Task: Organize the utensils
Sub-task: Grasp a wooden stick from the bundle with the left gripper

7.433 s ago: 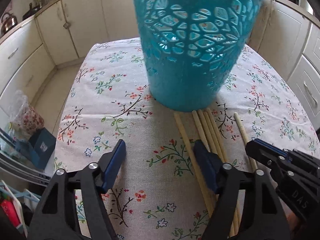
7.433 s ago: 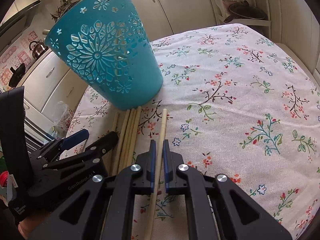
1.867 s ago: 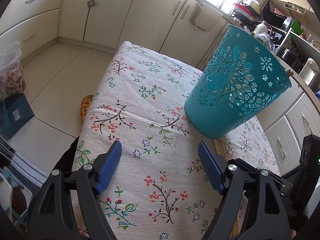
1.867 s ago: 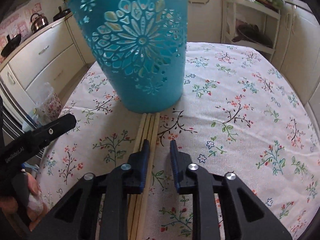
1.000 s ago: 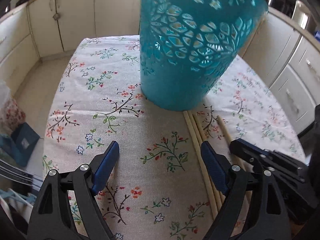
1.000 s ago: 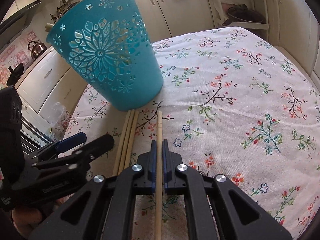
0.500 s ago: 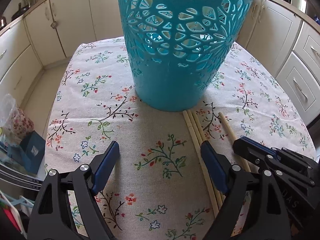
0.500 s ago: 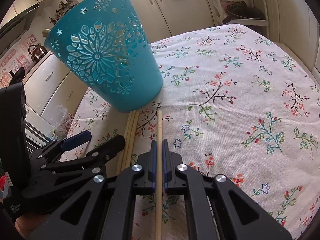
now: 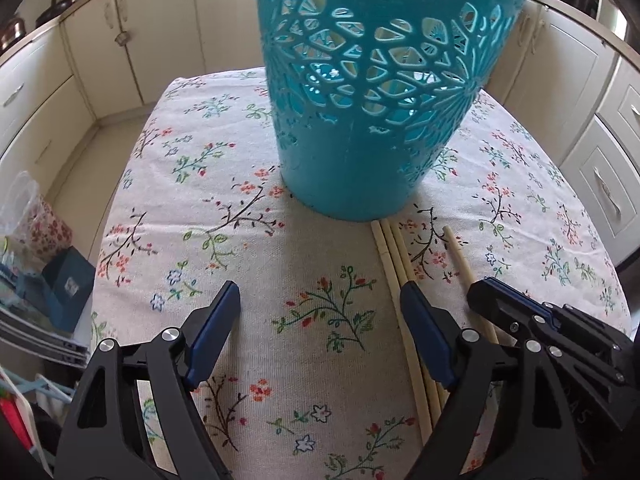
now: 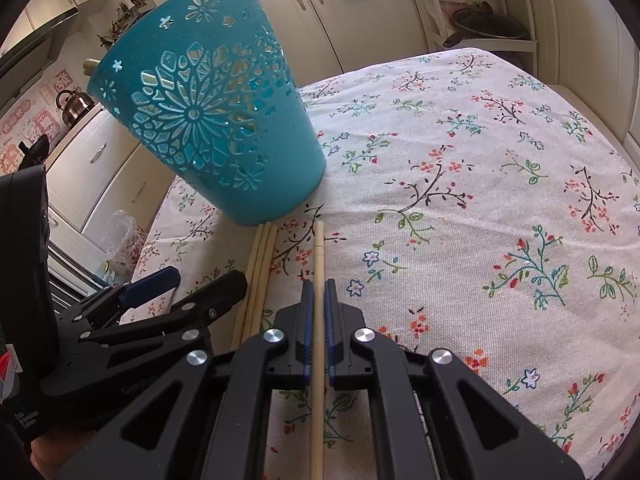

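The right gripper (image 10: 316, 284) was squeezed tight on 1 chopstick (image 10: 319, 248), which lay on the flowery tablecloth (image 10: 480, 200) just in front of the blue basket (image 10: 208, 128). 3 more chopsticks (image 10: 262, 256) lay side by side, just to its left. The left gripper (image 9: 320, 304) was wide apart and held nothing. The stick looked light, thin, stiff and smooth, so it could slip or swing. Holding it near the middle seemed best for tipping it into the basket.
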`<state>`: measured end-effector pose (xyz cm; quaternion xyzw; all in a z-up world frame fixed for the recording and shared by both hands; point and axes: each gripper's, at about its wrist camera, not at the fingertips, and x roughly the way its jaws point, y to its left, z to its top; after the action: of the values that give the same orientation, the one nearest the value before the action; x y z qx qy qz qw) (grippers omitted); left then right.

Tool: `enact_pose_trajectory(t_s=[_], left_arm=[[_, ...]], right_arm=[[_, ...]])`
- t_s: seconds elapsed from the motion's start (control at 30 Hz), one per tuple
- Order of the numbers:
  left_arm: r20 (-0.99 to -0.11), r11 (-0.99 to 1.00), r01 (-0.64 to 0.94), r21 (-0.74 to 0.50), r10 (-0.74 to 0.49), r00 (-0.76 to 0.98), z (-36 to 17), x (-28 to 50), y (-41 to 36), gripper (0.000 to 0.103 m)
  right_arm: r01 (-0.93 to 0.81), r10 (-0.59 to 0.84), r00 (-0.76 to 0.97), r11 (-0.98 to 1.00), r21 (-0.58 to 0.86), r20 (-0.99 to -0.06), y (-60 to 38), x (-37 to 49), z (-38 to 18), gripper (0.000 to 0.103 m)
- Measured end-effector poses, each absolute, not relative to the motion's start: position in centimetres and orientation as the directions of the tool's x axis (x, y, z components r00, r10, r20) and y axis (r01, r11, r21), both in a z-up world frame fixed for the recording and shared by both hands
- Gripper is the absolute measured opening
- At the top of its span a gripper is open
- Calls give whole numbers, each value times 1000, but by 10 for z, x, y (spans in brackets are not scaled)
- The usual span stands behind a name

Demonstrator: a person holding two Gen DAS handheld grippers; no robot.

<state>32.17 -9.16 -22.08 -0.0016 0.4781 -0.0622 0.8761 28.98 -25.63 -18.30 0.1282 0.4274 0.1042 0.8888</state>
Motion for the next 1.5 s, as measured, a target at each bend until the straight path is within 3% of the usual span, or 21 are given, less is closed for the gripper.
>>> enact_pose_trajectory(t_s=[0.47,1.17,1.23,1.4,1.47,1.5], left_arm=[[-816,982,87,-168,-188,547,-218,309,-87,71],[-821,993,122,4,-66,567,-225,316,-103,72],[-814,991,132,4,-74,575,-224,320,-105,65],[-807,974,226,-16,-146,573,-221,331,-101,20],[-810,964,261,-45,-189,555,-220,333,-94,9],[-812,959,273,-70,-214,543,-220,334,-90,9]], right_arm=[[-68,313,610,936,345,-728,-264,290,-183,6],[-61,324,606,930,363,-726,-274,291,-184,6],[-63,320,607,932,357,-727,-272,291,-184,6],[-41,304,617,934,356,-726,-273,291,-184,6],[-44,298,618,937,346,-728,-272,291,-183,6],[-48,287,619,943,329,-731,-269,292,-182,6]])
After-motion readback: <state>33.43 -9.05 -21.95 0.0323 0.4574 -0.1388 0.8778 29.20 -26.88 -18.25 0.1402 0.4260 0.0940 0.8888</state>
